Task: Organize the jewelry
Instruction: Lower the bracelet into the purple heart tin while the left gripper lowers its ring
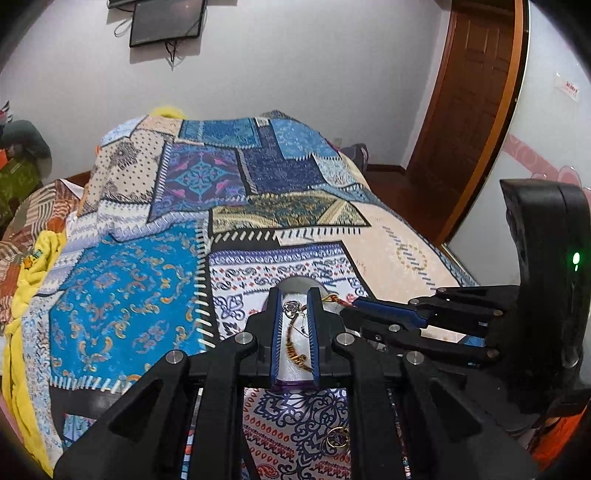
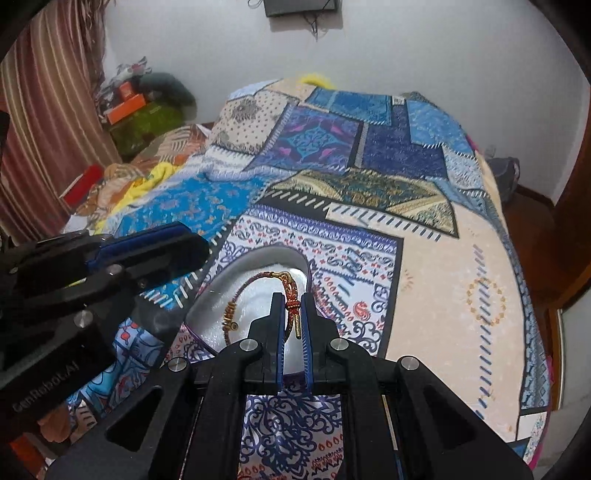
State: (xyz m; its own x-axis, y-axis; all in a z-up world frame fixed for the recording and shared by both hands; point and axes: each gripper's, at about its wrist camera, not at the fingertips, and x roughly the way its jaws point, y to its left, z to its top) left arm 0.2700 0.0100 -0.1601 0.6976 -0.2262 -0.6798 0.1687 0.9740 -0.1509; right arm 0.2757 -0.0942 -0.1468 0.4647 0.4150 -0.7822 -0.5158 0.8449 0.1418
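Note:
A rounded jewelry box [image 2: 221, 275] with a white lining and a purple rim sits on the patchwork blanket. My right gripper [image 2: 291, 317] is shut on the red knotted part of a red-and-gold cord bracelet [image 2: 236, 299], whose loop spreads over the lining. In the left wrist view the box [image 1: 295, 285] shows between my left gripper's [image 1: 294, 306] narrow jaws, which pinch a small silver pendant [image 1: 291, 305] with a fine chain. The bracelet [image 1: 293, 350] lies below it. The right gripper [image 1: 356, 303] comes in from the right at the box's edge. The left gripper [image 2: 197, 242] hovers over the box's left side.
Gold rings [image 1: 336, 441] lie on the blanket [image 1: 129, 295] just in front of the box. The bed fills both views. A wooden door [image 1: 476, 92] stands to the right, and a curtain [image 2: 48, 110] and piled boxes [image 2: 129, 103] to the left. A dark screen [image 1: 166, 22] hangs on the wall.

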